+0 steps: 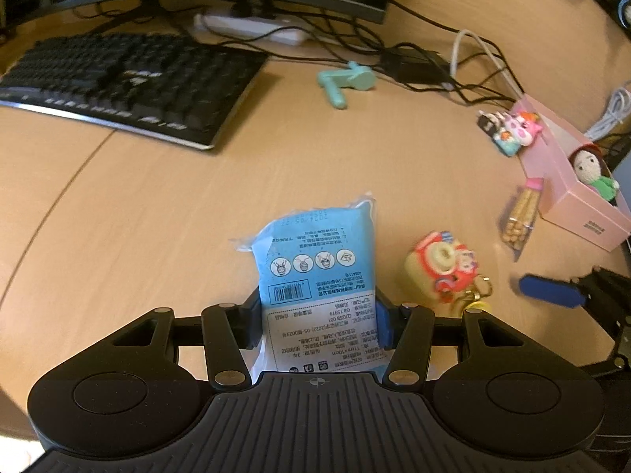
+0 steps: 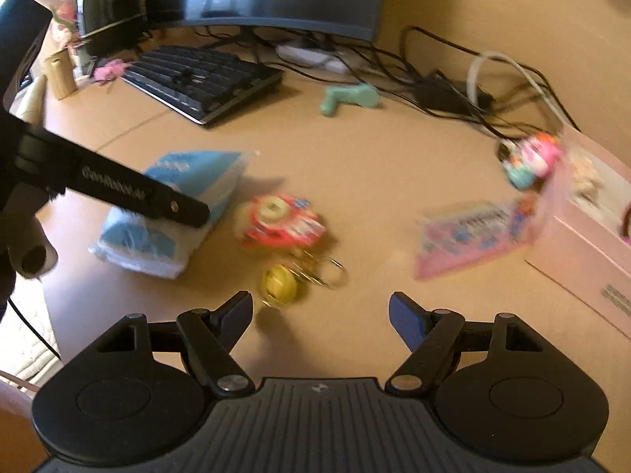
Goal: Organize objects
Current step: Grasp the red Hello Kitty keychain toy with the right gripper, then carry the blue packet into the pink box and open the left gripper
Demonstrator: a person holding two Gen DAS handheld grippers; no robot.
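- Our left hand-held gripper (image 1: 318, 325) pinches a blue-and-white packet of face masks (image 1: 315, 272) at the lower centre of the left wrist view, its far end over the table (image 1: 157, 205).
- Our right hand-held gripper (image 2: 320, 315) is spread wide with nothing between its fingers, low in its frame.
- Just above it lie a yellow bell keyring (image 2: 278, 285) and a red-and-yellow charm (image 2: 276, 224).
- A pink box (image 2: 583, 228) sits at the right edge, a blurred pink packet (image 2: 473, 232) touching its side.

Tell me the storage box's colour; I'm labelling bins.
Pink: the box, seen best in the left wrist view.
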